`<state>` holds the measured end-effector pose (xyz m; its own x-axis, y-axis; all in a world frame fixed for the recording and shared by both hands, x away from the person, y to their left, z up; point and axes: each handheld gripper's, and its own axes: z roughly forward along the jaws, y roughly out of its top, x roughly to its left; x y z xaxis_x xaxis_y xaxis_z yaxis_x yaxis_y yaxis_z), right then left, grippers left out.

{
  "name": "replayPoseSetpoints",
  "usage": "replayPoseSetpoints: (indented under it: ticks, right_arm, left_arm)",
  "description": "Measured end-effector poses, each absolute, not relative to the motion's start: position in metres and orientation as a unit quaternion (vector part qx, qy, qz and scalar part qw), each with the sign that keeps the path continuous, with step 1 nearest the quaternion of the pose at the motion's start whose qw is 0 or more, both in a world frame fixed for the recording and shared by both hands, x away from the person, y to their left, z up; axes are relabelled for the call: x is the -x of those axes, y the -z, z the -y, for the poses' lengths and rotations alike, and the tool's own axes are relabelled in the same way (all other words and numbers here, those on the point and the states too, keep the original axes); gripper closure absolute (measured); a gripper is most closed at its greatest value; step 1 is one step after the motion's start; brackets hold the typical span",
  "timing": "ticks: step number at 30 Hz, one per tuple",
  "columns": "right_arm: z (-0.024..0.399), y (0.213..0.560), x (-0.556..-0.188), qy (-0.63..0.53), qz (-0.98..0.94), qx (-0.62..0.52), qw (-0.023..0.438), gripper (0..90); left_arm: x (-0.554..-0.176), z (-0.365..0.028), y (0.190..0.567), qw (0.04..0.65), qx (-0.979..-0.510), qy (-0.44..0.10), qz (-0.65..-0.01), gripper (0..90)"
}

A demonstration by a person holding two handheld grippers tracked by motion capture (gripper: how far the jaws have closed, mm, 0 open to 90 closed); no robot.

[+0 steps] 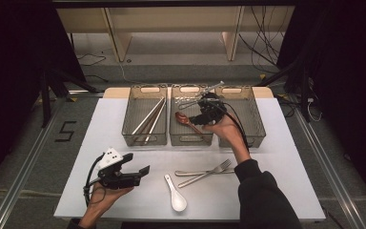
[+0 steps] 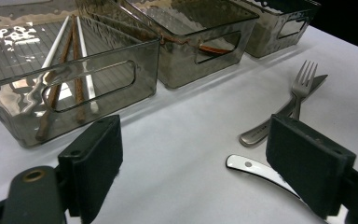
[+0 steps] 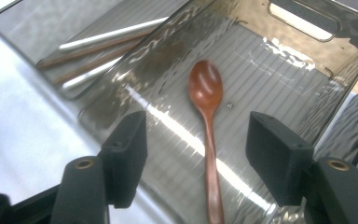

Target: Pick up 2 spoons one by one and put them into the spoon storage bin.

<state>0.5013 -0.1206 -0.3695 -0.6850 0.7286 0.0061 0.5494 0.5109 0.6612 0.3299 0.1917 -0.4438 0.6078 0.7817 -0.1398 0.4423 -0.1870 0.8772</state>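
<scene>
While the left tongs (image 1: pixel 140 173) hover low over the worktop (image 1: pixel 276 157) at its seven-o'clock corner, their jaws stand wide apart with nothing between them. In the left gripper view the white ceramic spoon (image 2: pixel 261 170) lies just past the right jaw, at four o'clock, its bowl hidden behind that jaw; in the high view the same spoon (image 1: pixel 175 193) rests just to the three-o'clock side of these tongs.

Over the middle bin (image 1: pixel 190 138) the right tongs (image 1: pixel 205 112) hang with jaws well apart, gripping nothing. The wooden spoon (image 3: pixel 207 121) lies on the bin floor below them, bowl towards twelve o'clock, handle running to six o'clock and cut off by the lower edge of the right gripper view. It sits between the two jaws but clear of both; its bowl looks slightly blurred. In the high view the spoon's handle passes under the hand (image 1: pixel 226 129).

Chopsticks (image 1: pixel 148 119) lie slanted in the left bin (image 1: pixel 143 140), pale and brown ones side by side. Metal cutlery (image 1: pixel 193 100) rests at the far end of the middle bin, too small to name piece by piece. The right bin (image 1: pixel 255 129) is partly hidden by the hand and cable. A fork (image 1: pixel 209 172) lies crossed over another metal piece on the open worktop at five o'clock, near the white spoon.
</scene>
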Motion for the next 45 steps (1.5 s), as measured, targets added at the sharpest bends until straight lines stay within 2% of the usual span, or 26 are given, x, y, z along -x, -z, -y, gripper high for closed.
replayPoseSetpoints:
  ticks: [14, 19, 24, 34, 45]
  right_arm:
    - [0.155, 0.382, -0.443, -0.352, -0.856, -0.355, 0.136, 34.8]
    - [0.167, 0.388, -0.423, -0.36, -0.852, -0.353, 0.139, 34.1]
    - [0.18, 0.394, -0.403, -0.372, -0.847, -0.353, 0.142, 33.5]
    - [0.204, 0.405, -0.374, -0.409, -0.822, -0.369, 0.145, 32.4]
    - [0.219, 0.417, -0.352, -0.422, -0.81, -0.384, 0.136, 32.5]
  left_arm:
    - [-0.335, -0.175, 0.436, 0.479, -0.778, -0.165, -0.371, 18.2]
    - [-0.339, -0.158, 0.436, 0.465, -0.802, -0.153, -0.342, 22.9]
    - [-0.349, -0.139, 0.441, 0.442, -0.83, -0.14, -0.311, 32.6]
    - [-0.362, -0.115, 0.449, 0.412, -0.859, -0.114, -0.281, 62.2]
    - [-0.367, -0.101, 0.462, 0.369, -0.892, -0.086, -0.247, 88.3]
